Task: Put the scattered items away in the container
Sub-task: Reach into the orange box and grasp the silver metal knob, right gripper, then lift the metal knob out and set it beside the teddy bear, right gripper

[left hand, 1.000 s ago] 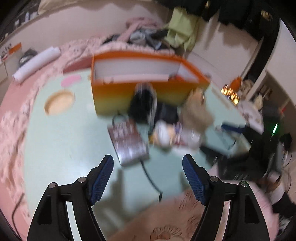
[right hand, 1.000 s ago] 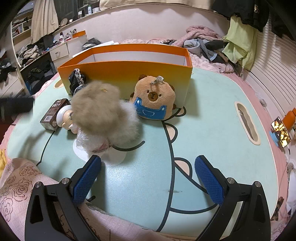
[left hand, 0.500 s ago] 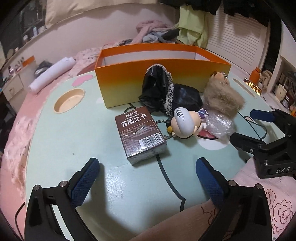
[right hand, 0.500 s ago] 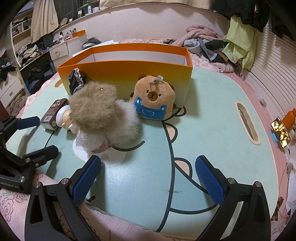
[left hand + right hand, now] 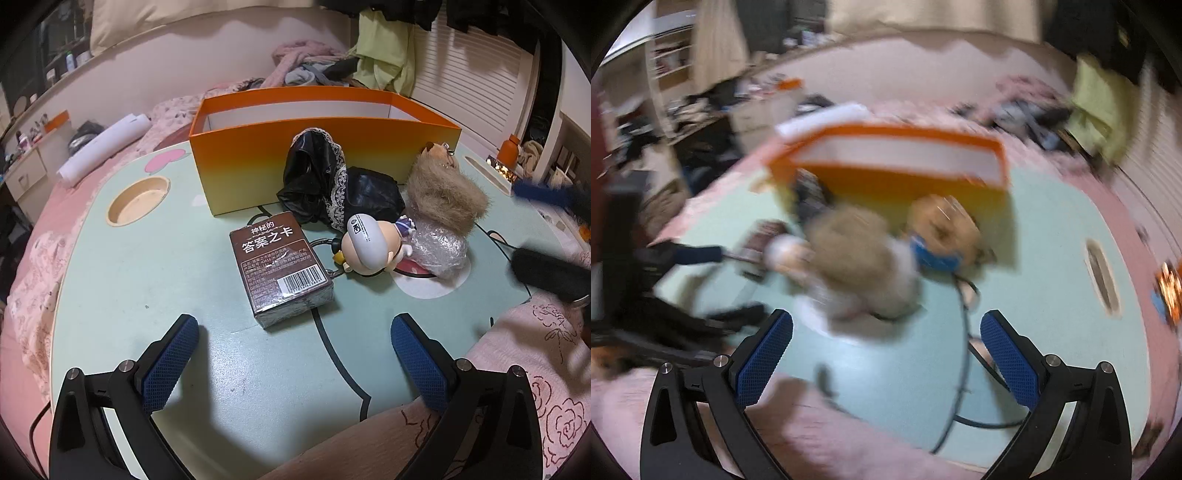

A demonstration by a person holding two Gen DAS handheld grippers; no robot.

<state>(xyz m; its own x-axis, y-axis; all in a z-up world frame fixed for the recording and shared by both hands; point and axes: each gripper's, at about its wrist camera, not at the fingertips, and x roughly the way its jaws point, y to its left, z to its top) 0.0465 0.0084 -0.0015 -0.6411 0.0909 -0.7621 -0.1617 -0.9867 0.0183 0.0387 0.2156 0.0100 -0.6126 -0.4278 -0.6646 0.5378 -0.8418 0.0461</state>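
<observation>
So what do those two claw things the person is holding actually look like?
Both match. The left gripper and the right gripper each have two black angular plastic arms with triangular cut-outs and small silver screw heads. The fingers carry blue, finely textured pads. No hands or sleeves show, and no markings are readable.

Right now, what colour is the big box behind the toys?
Orange on top, fading to yellow lower down, white inside. The box shows best in the left wrist view.

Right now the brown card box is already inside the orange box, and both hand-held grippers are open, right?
Not quite. The left wrist view shows the brown card box lying on the table in front of the orange box, not inside it. The rest holds: the left hand-held gripper and the right hand-held gripper are both open.
</observation>
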